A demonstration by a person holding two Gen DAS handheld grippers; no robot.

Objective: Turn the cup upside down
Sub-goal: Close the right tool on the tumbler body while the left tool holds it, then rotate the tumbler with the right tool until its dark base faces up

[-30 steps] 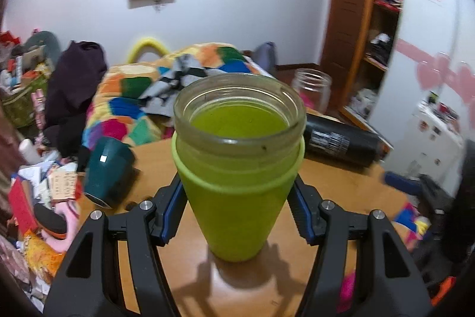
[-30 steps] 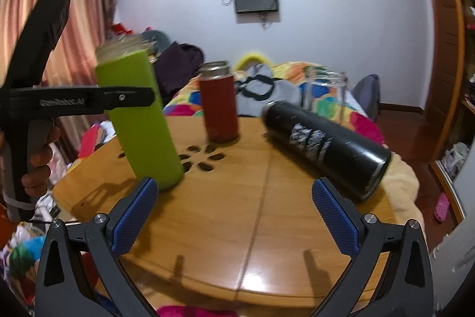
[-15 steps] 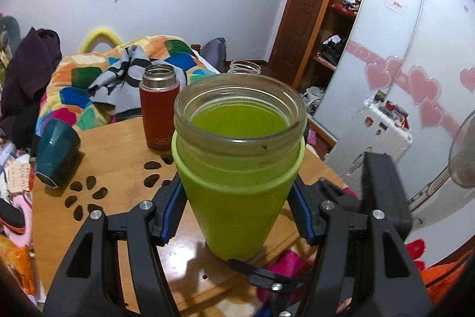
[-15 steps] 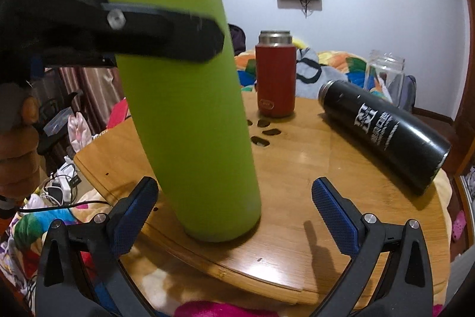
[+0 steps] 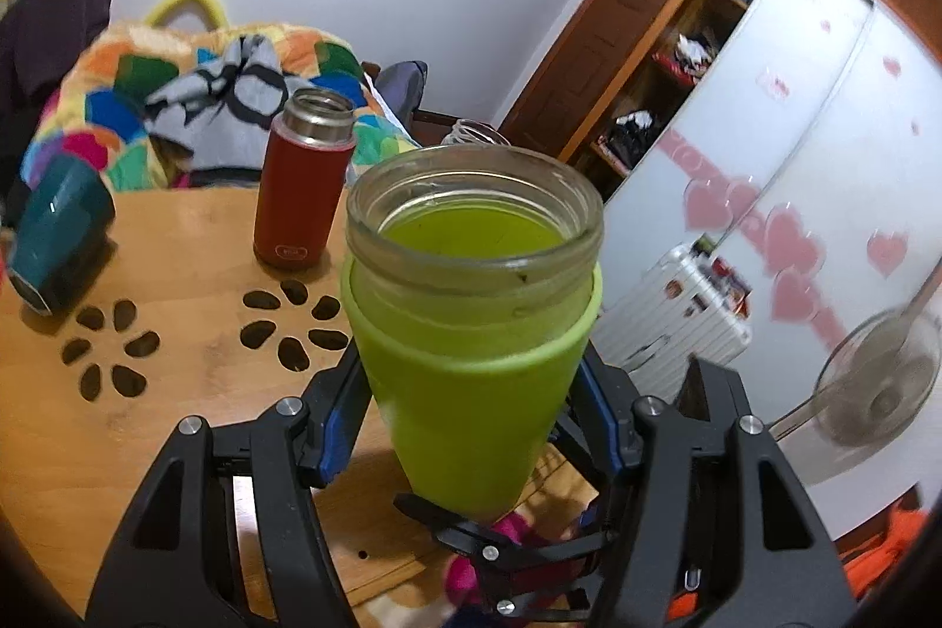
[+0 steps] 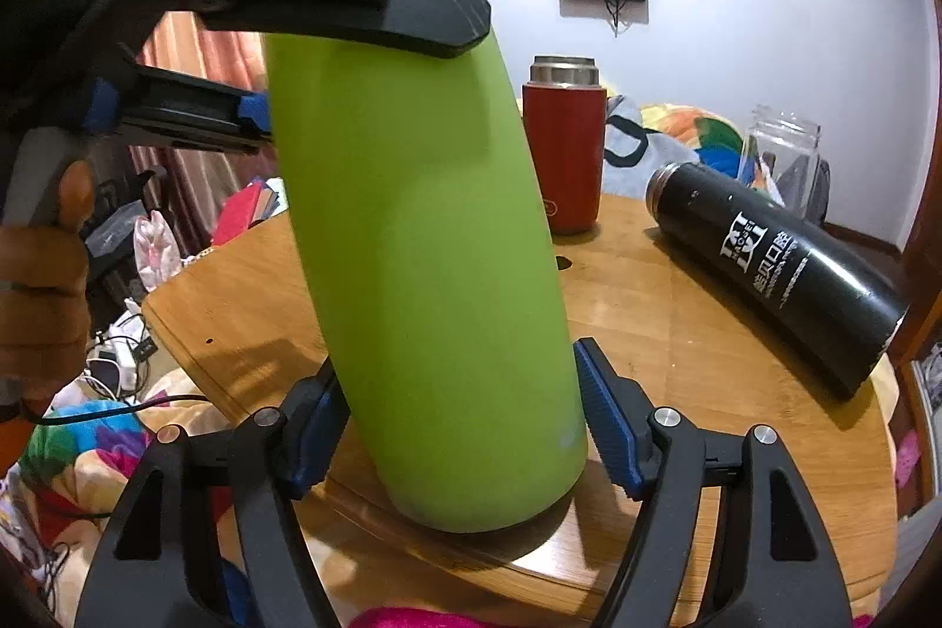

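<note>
The left gripper (image 5: 471, 410) clamps the upright green cup (image 5: 471, 310) near its top, just above the table (image 5: 176, 422); the right gripper (image 6: 459, 428) brackets its base, contact unclear; turned with one loose hold, the cup could slip.
</note>
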